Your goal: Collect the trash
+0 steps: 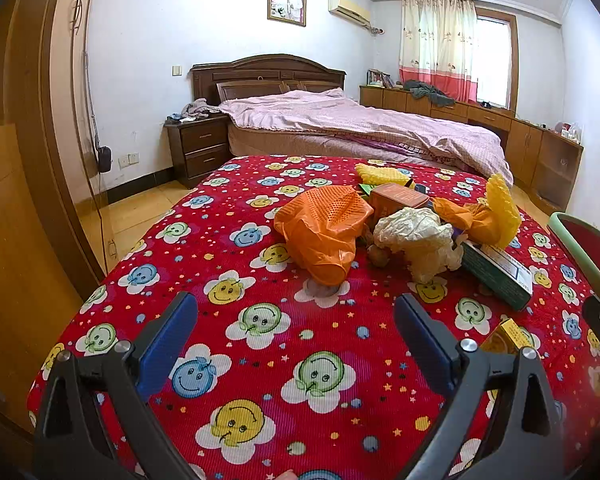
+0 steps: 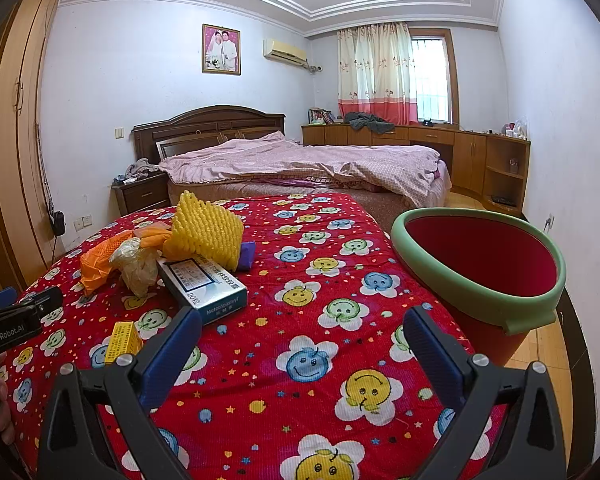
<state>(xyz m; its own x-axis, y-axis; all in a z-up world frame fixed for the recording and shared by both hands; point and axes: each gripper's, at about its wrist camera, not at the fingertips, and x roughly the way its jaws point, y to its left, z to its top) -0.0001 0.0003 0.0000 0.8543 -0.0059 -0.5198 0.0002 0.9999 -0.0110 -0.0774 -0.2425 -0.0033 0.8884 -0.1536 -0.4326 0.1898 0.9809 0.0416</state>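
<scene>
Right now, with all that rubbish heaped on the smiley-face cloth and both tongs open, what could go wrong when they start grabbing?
1. The orange plastic bag is loose and crumpled; the left tongs might pinch only a fold and let it slip.
2. The yellow foam net rests on the teal box, so pulling one could drag the other.
3. The red bin stands at the table's edge; trash dropped from the right tongs could miss it.
</scene>
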